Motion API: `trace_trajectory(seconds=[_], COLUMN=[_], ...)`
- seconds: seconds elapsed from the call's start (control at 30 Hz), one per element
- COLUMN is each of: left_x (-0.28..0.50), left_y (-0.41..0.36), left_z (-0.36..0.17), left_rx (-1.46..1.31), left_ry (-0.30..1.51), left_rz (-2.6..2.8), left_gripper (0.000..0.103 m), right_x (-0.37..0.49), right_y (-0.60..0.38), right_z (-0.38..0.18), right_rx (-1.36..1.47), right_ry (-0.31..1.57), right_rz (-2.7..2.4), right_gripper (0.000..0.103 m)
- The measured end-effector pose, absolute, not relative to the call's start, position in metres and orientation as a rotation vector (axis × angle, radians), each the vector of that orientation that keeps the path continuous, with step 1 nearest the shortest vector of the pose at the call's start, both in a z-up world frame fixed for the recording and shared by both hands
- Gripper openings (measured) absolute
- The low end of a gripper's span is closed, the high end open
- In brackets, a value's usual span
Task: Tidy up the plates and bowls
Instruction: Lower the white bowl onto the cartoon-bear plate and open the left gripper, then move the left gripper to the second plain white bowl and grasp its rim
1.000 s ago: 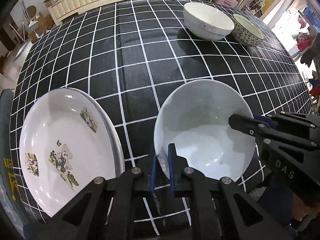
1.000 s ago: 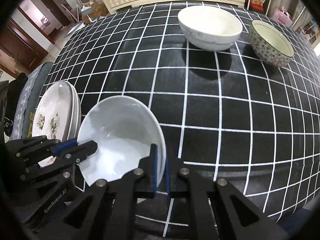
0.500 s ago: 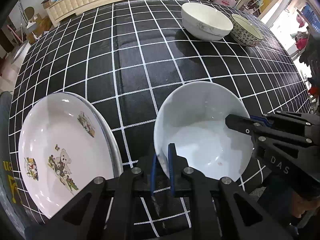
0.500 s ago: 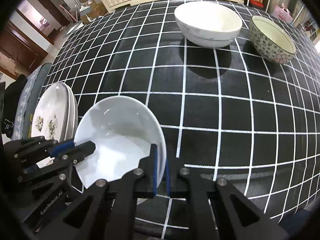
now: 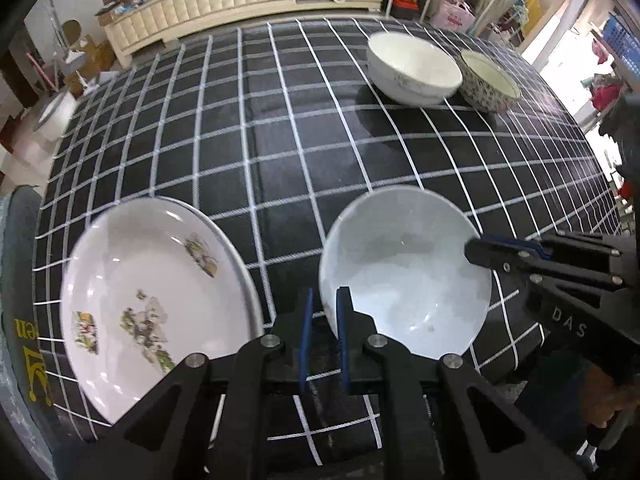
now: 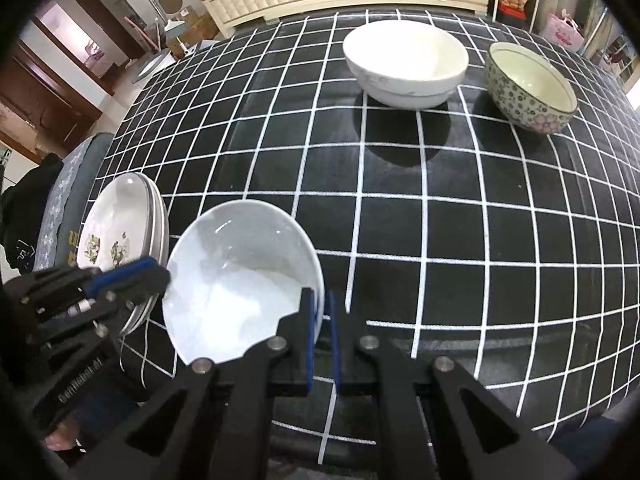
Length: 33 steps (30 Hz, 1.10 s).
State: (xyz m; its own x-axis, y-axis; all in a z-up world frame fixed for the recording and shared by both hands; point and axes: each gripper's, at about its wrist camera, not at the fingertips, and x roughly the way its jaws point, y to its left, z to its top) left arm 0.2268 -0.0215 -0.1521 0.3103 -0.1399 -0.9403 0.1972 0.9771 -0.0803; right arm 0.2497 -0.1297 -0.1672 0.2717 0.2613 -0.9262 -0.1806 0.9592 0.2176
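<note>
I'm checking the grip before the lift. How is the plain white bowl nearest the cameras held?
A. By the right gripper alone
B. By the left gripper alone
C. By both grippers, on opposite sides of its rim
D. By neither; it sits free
C: the left gripper is shut on the near-left rim of the white bowl, and the right gripper is shut on the opposite edge of the rim.

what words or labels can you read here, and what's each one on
"DAS": on the right gripper body, left wrist view.
White lettering on the left gripper body, right wrist view: too blurred to read.
Yellow print on the grey cushion at the table's left edge: cut off, unreadable.
</note>
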Motion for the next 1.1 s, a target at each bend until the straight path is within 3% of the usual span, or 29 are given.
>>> trace_trajectory(seconds=[0.17, 0.23, 0.5, 0.77, 0.87, 0.93, 1.0, 1.1], left_x=[0.227, 0.229, 0.239, 0.263, 0.274, 0.282, 0.29, 0.302], left_y=[-0.015, -0.014, -0.027, -0.044, -0.049, -0.053, -0.056, -0.06], left_z=[-0.139, -0.134, -0.113, -0.094, -0.084, -0.078, -0.071, -0.064], left_rx=[0.053, 0.039, 0.087, 0.12, 0.12, 0.12, 0.123, 0.128], left_ry=[1.19, 1.181, 1.128, 1.098, 1.076, 1.066, 1.053, 1.044], left_rz=[-0.176, -0.181, -0.201, -0.217, -0.223, -0.229, -0.23, -0.237], left_gripper=[0.014, 0.022, 0.036, 0.04, 0.043, 0.043, 0.043, 0.043], right_x=[0.252, 0.254, 0.265, 0.287, 0.297, 0.304, 0.311, 0.324], right_y=[-0.132, -0.135, -0.15, -0.163, -0.166, -0.168, -0.17, -0.173], right_z=[-0.157, -0.153, -0.128, -0.101, -0.092, -0.086, -0.081, -0.078], right_rx=[0.044, 0.052, 0.06, 0.039, 0.027, 0.025, 0.024, 0.027], right_ry=[1.229, 1.219, 1.168, 1.106, 1.084, 1.067, 1.048, 1.041], right_rz=[0.27, 0.262, 0.25, 0.242, 0.233, 0.235, 0.235, 0.234], right_gripper=[0.01, 0.01, 0.01, 0.012, 0.027, 0.052, 0.059, 0.06])
